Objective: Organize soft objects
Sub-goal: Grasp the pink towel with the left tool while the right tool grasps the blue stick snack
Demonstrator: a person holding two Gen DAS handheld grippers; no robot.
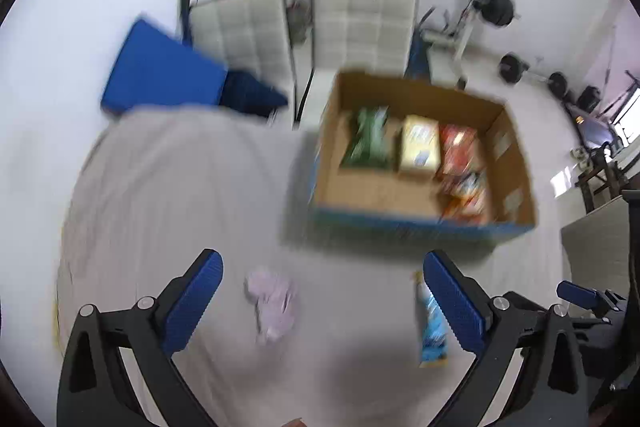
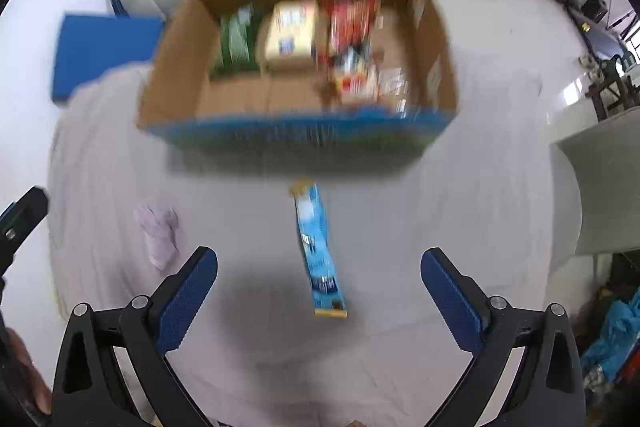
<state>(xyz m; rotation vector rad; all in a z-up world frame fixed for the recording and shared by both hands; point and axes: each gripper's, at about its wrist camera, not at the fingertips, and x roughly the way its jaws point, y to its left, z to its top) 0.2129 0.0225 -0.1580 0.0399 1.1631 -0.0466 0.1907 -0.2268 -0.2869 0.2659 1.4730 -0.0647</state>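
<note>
- The left gripper (image 1: pixel 322 301) hangs over a table covered in a pale grey cloth (image 1: pixel 192 179), its blue-padded jaws spread wide and holding nothing
- Between those jaws, a little left of centre, a crumpled pale lilac cloth (image 1: pixel 272 301) lies on the table, touching neither finger
- A long blue snack packet (image 1: pixel 432 323) lies flat just beside the left gripper's right finger, its narrow end pointing to the far side; contact cannot be told through the blur
- The right gripper (image 2: pixel 318 297) is likewise released and empty, with the same blue packet (image 2: pixel 318 251) lying lengthwise between its fingers, apart from both
- In the right wrist view the lilac cloth (image 2: pixel 158 233) sits to the left, near the left finger
- On the far side of the table stands an open cardboard box (image 1: pixel 516 163) with a blue front edge; green, yellow and red packages sit along its far wall and right side
- Beyond the table stand two pale cushioned chairs (image 1: pixel 360 27)
</note>
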